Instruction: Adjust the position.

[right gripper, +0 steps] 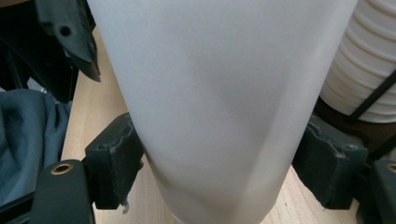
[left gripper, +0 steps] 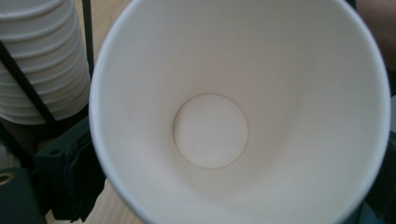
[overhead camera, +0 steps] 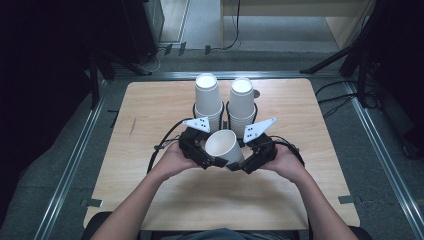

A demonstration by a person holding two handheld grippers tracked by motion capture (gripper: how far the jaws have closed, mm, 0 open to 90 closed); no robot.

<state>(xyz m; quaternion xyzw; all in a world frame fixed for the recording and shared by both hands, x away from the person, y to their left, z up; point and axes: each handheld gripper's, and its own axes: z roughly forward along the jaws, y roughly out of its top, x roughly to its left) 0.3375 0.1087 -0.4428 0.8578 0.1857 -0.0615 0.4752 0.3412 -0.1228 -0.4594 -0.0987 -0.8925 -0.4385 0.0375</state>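
Dark floor surrounds a pale wooden table (overhead camera: 150, 125) where two cup stacks (overhead camera: 208, 100) sit in black wire holders. Right tongs (overhead camera: 250, 162) grip a single empty paper cup (overhead camera: 223, 145) low on its wall, held tilted between both hands; left tongs (overhead camera: 205, 159) beside its rim — grip uncertain. Likely one cup just separated — next, a steady handover or placing.
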